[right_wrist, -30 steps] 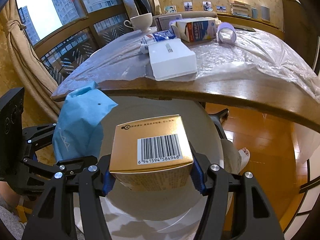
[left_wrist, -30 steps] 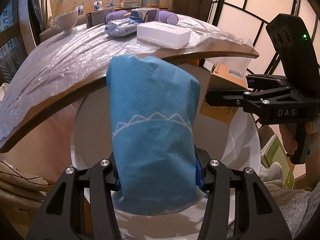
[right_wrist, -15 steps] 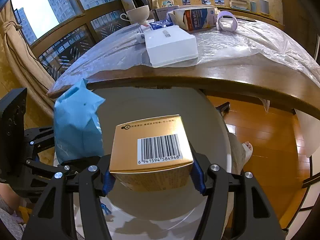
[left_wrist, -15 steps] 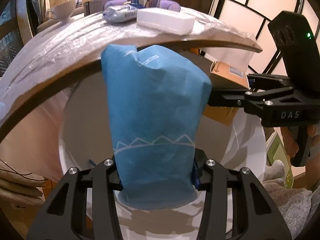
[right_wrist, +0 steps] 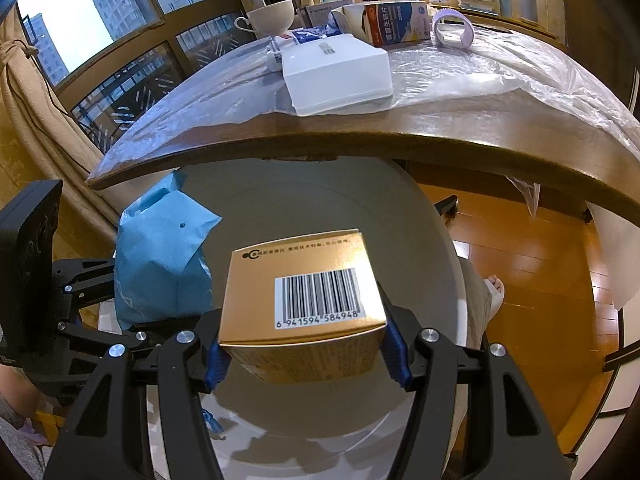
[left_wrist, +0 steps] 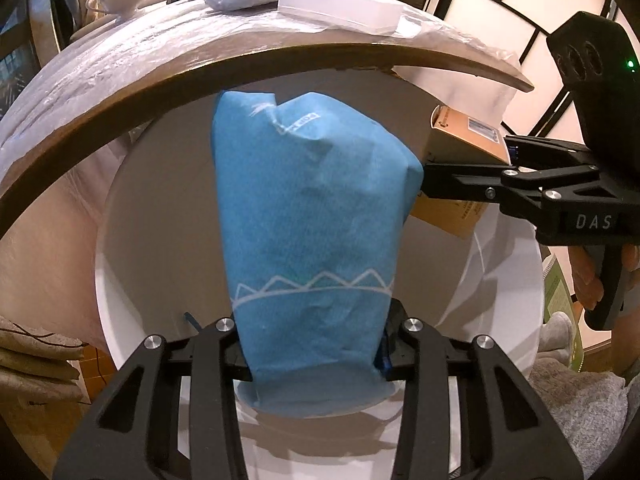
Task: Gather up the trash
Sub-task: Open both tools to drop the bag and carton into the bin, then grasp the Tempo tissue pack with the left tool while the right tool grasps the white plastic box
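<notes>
Trash in both grippers, held over white bin point(left_wrist: 508, 320) below the table point(left_wrist: 240, 64) edge. Left gripper point(left_wrist: 316, 344) jaws closing on blue packet point(left_wrist: 312, 220), soft wrapper pinched between the pads. Right gripper point(right_wrist: 302, 356) clamped on gold carton point(right_wrist: 304, 300), barcode up. Judgement: centre each item over the bin mouth before letting go; drop the packet first, so the carton does not catch the rim.
</notes>
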Motion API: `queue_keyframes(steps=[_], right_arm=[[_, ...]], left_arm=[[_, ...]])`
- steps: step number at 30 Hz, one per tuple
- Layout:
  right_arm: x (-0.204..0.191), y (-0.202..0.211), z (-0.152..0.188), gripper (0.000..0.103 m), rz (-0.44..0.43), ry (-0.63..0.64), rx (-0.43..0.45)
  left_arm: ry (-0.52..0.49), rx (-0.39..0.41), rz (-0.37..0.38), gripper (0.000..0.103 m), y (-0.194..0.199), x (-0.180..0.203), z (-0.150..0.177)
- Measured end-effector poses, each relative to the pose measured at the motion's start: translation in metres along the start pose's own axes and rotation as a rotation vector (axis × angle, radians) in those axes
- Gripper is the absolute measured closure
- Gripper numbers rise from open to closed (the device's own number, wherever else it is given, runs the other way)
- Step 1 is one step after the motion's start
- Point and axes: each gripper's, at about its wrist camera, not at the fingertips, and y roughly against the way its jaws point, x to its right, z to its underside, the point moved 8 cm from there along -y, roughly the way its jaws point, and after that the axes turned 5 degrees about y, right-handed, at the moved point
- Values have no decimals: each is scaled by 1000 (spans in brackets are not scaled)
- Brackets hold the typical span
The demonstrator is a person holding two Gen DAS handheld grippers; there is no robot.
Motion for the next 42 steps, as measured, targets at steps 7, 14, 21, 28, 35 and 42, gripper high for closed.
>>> queue_keyframes(steps=[7, 14, 21, 28, 35, 42], right_arm=[[-2, -2, 1, 43, 35, 24, 0], [-3, -4, 2, 43, 48, 30, 5], [10, 27, -11, 16, 62, -25, 120], [29, 63, -46, 6, 120, -24, 272], [21, 45, -83, 5, 116, 53, 281], [12, 13, -113, 6, 175, 118, 268]], left_arm=[[-2, -9, -10, 61, -5, -2, -1], [-9, -14, -10, 58, -12, 5, -4], [-39, 46, -33, 30, -4, 17, -15], [-84, 230, -82, 13, 42, 20, -48], [-92, 359, -154, 7, 66, -27, -119], [-116, 271, -143, 7, 30, -52, -174]])
